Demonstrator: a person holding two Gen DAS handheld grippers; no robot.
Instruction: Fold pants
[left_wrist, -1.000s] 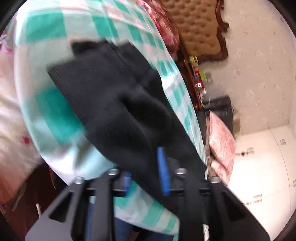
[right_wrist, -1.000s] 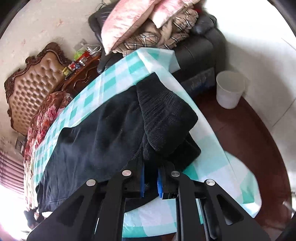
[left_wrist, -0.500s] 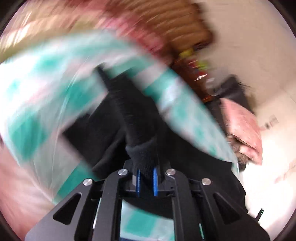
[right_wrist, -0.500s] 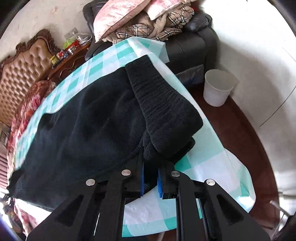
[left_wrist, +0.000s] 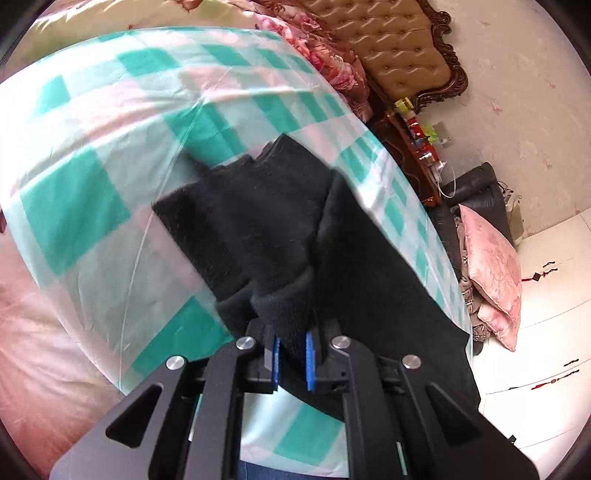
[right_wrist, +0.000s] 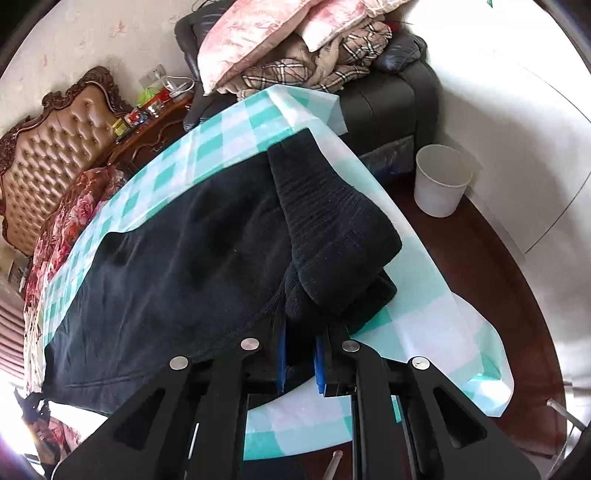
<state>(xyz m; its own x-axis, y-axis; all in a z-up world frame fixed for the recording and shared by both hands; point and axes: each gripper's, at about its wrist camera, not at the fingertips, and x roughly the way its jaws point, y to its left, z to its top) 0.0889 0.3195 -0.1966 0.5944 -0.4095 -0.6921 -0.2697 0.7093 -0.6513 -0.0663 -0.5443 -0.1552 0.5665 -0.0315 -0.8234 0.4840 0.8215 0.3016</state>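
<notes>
Black pants (right_wrist: 177, 258) lie along a table covered with a green-and-white checked cloth (right_wrist: 424, 325). The ribbed waistband end (right_wrist: 332, 229) is doubled over at the right. My right gripper (right_wrist: 300, 360) is shut on the near edge of the pants beside that waistband. In the left wrist view the pants (left_wrist: 266, 221) spread over the cloth (left_wrist: 74, 206). My left gripper (left_wrist: 291, 360) is shut on a bunched fold of the pants at the near edge.
A tufted brown headboard (right_wrist: 55, 133) and floral bedding (right_wrist: 70, 214) lie beyond the table. A dark sofa piled with pillows and blankets (right_wrist: 295, 55) stands at the far end. A white bin (right_wrist: 439, 181) stands on the floor at the right.
My left gripper went from open over the pants to shut on a fold of them, and swung leftward. My right gripper kept its hold and shifted only slightly.
</notes>
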